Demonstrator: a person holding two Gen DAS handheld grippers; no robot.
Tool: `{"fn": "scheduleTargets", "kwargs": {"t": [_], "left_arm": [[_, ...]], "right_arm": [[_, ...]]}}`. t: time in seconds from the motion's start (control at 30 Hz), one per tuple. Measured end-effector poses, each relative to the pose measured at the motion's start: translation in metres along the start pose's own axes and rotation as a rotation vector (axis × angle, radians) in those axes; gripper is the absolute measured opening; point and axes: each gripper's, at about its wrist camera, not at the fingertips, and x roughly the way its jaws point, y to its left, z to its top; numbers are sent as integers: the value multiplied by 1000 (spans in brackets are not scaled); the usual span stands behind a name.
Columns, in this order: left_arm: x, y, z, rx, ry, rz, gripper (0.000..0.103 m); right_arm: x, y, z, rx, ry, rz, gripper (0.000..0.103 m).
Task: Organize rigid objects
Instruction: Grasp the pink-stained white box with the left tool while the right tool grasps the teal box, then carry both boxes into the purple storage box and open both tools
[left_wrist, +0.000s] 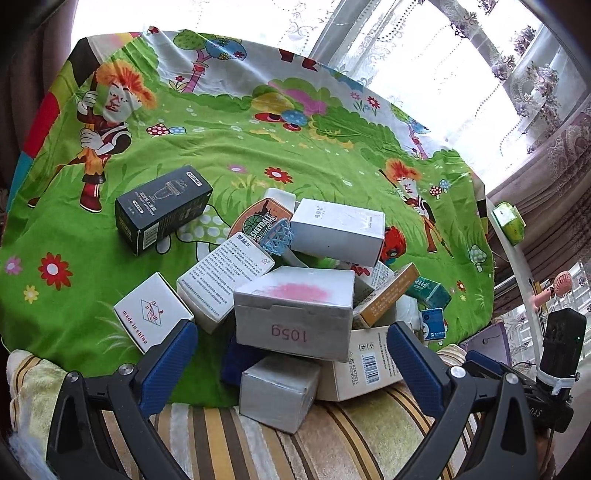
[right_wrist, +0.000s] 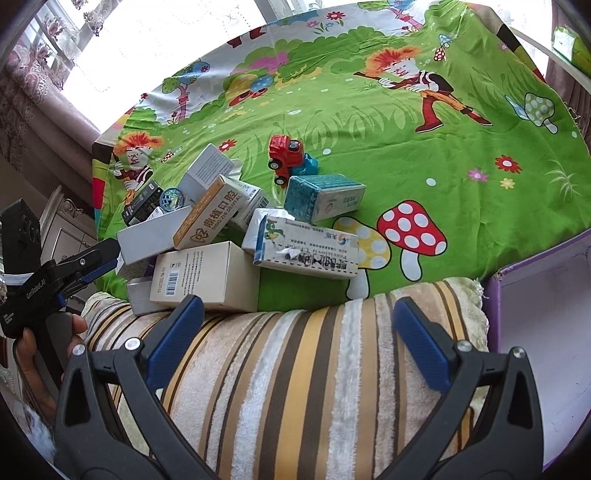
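a jumble of small cardboard boxes sits heaped at the near edge of a green cartoon-print cloth (left_wrist: 258, 147), spilling onto a striped towel (right_wrist: 295, 369). the left gripper (left_wrist: 291, 354) hangs just in front of the heap with its blue fingers (left_wrist: 166, 362) spread wide and nothing between them; the grey box marked 105g (left_wrist: 295, 314) lies straight ahead in the gap, resting on top of other boxes. the right gripper (right_wrist: 299, 339) is likewise released and empty, poised over the towel, with the pile off to its left and a purple-rimmed box (right_wrist: 535, 314) with a pale, seemingly bare interior close on its right.

around the heap: a black box (left_wrist: 162, 210) lies apart on the cloth to the far left, a white box printed "made in china" (left_wrist: 151, 314) sits just beside the left finger, a white box (left_wrist: 340, 229) leans on top at the back, and a basketball-print card with a pale blue net (left_wrist: 277, 236) is wedged in the middle. from the right wrist view, a red toy truck (right_wrist: 286, 155) stands behind a teal box (right_wrist: 321, 197), and an orange-sided dental box (right_wrist: 210, 218) leans across the stack.

judging from this, the sorting has hardly begun: nothing is gripped and the purple-rimmed box looks like the likely destination, though that is a guess. the next move calls for picking 1 topmost box, probably the 105g one for the left gripper, closing across its narrow sides and lifting straight up so the leaning neighbours do not slide off the towel edge.
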Motion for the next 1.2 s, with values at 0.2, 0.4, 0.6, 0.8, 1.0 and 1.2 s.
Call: {"fn": "scheduleTargets", "kwargs": {"t": [0.2, 0.4, 0.6, 0.8, 1.0, 1.2], "left_arm": [[10, 1, 4, -1, 15, -13, 95], [17, 4, 4, -6, 38, -38, 75], [17, 4, 2, -7, 37, -54, 70], [15, 4, 1, -5, 22, -59, 70], [12, 6, 0, -10, 6, -67, 70], [10, 4, -1, -6, -7, -72, 70]], "right_arm": [[0, -8, 16, 48, -15, 12, 103], [7, -15, 44, 138, -8, -28, 103], [22, -10, 64, 182, 24, -62, 103], [39, 3, 72, 165, 52, -142, 93], [50, 6, 71, 161, 77, -173, 71], [51, 6, 69, 144, 55, -161, 42]]}}
